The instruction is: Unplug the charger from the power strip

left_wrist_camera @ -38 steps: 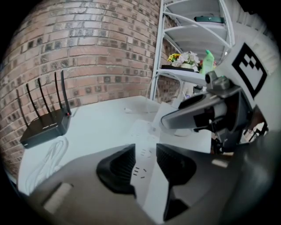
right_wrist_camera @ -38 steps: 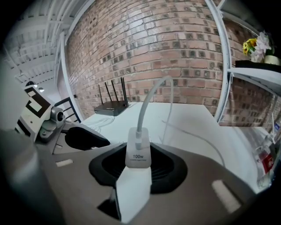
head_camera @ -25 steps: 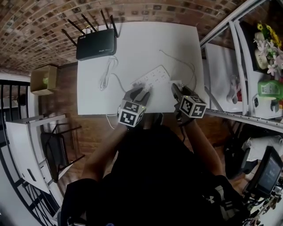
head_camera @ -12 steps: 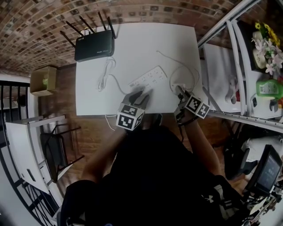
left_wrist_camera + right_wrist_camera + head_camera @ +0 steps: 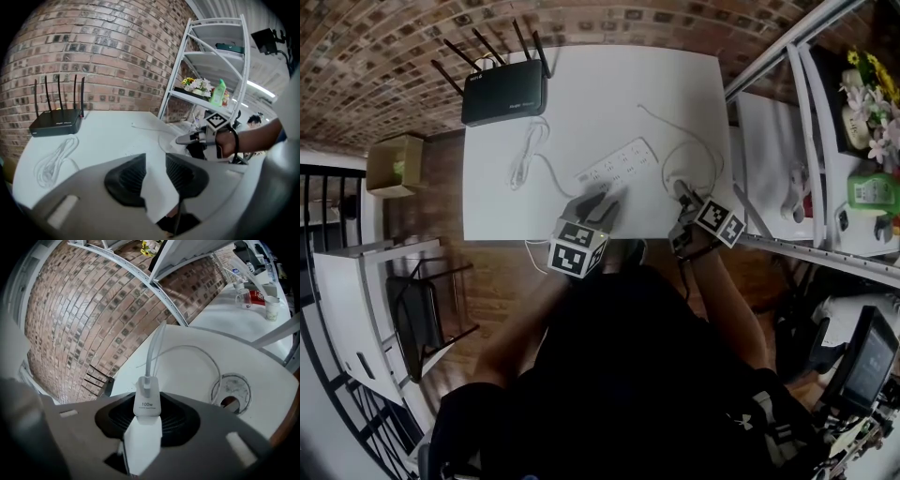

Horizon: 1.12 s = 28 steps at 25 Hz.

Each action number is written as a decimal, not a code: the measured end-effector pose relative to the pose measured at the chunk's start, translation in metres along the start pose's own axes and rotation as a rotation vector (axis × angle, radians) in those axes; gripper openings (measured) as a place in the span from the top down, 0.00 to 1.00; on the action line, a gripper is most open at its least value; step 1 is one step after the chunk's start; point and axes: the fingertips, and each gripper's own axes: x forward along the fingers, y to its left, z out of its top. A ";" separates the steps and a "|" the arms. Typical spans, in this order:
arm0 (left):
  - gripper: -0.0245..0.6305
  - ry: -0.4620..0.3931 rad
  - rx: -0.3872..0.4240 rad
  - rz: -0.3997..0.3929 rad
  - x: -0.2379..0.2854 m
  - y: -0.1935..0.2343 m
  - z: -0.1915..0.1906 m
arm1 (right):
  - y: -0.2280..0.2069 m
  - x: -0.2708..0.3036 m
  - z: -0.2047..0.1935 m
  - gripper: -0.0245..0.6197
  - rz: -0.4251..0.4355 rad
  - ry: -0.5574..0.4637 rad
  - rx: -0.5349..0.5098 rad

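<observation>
A white power strip (image 5: 623, 161) lies slanted on the white table (image 5: 581, 94). My left gripper (image 5: 607, 194) is shut on the strip's near end, and white fills the gap between its pads (image 5: 133, 176) in the left gripper view. The white charger (image 5: 146, 405), marked 100w, is unplugged. My right gripper (image 5: 679, 187) is shut on it, right of the strip and apart from it. The charger's thin white cable (image 5: 151, 352) runs forward and loops over the table (image 5: 187, 366).
A black router (image 5: 504, 94) stands at the table's far left, with a coiled white cable (image 5: 525, 155) beside it. A round cable hole (image 5: 230, 392) sits near my right gripper. A white shelf rack (image 5: 806, 112) with flowers and a green bottle flanks the right side.
My right gripper has rolled and sunk a little toward the table's near right edge, still holding the charger. The left gripper and the strip stay in place.
</observation>
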 end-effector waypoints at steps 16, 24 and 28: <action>0.76 0.015 0.010 -0.009 0.000 0.000 -0.004 | -0.026 0.008 -0.012 0.73 -0.088 0.045 -0.022; 0.77 0.013 0.017 -0.020 0.002 -0.003 -0.001 | -0.034 -0.001 -0.009 0.63 -0.193 0.054 -0.101; 0.77 0.015 0.023 -0.026 0.002 -0.004 -0.001 | -0.040 -0.008 -0.009 0.63 -0.223 0.050 -0.094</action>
